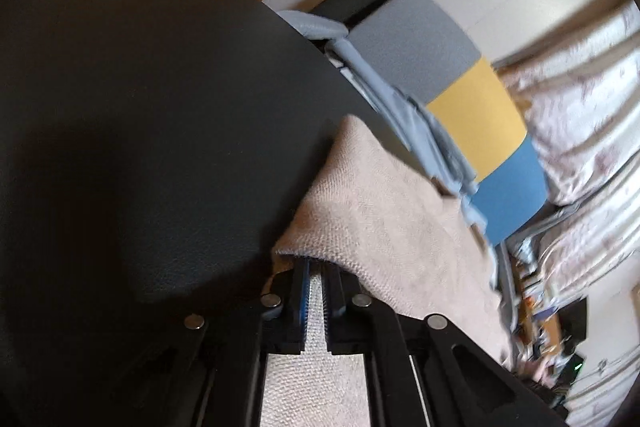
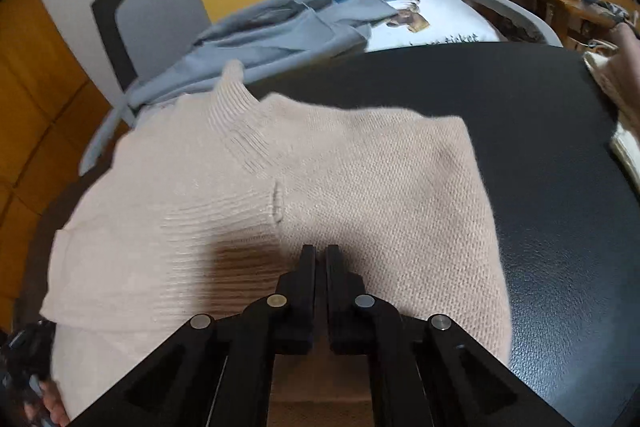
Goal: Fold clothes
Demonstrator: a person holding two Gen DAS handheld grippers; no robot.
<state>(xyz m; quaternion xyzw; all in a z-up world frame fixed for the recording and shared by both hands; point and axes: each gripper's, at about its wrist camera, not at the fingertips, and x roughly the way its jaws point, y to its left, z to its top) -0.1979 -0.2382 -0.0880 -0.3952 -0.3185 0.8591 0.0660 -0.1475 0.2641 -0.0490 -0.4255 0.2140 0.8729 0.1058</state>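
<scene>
Left gripper [image 1: 316,267]: your fingers are pinching a fold of the beige knit sweater [image 1: 384,211], which runs between them toward 12 o'clock.
Sweater position: it lies on the black table [image 1: 140,107], its corner reaching toward 1 o'clock, with 1 blue-grey garment [image 1: 400,99] beyond it on the chair.
Right gripper [image 2: 320,255]: your fingers are nearly pressed together over the knit; whether they catch any yarn I cannot tell.
Handling: probably soft, light, stretchy and limp; it will likely sag and drag.
Hold: take hems or the ribbed collar [image 2: 244,131] at 11 o'clock, not loose middle knit.
</scene>
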